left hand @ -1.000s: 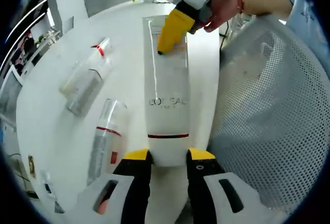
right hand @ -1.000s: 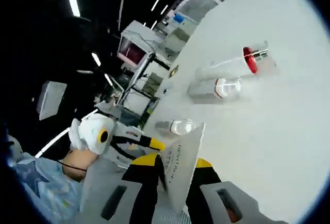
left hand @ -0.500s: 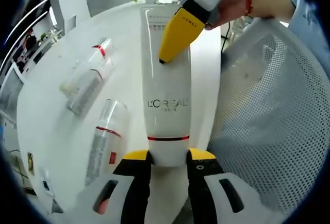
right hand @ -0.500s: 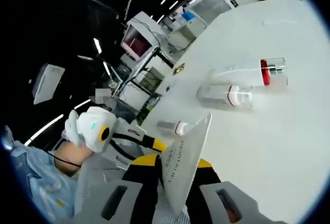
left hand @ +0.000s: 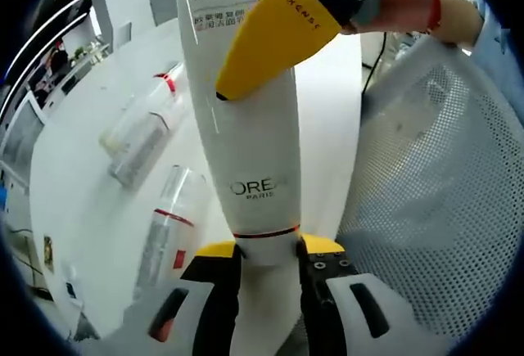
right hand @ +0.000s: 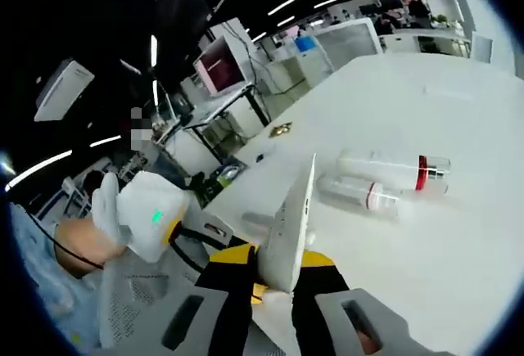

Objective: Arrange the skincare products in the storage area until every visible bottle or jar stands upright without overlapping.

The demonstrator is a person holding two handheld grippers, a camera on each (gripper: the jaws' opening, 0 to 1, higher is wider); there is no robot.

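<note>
Left gripper view, L to R: two clear bottles w/ red bands lie on their sides on the white table, one further up and one nearer the jaws, apart from each other. Centre: white tube, printed REVITALIFT at its flat end and L'OREAL PARIS lower down, rising along the view from the left gripper, whose yellow-tipped jaws are clenched on the tube's cap end, just below the red line. Right gripper comes in from upper right, a hand behind it, yellow jaw lying across the tube's upper part. Right of the tube: white perforated mesh basket. Right gripper view, L to R: a hand holding the left gripper at lower left; mesh basket below it; the tube seen edge-on, its flat end pinched between the right gripper's jaws; further right the two clear bottles lie side by side on the table.
</note>
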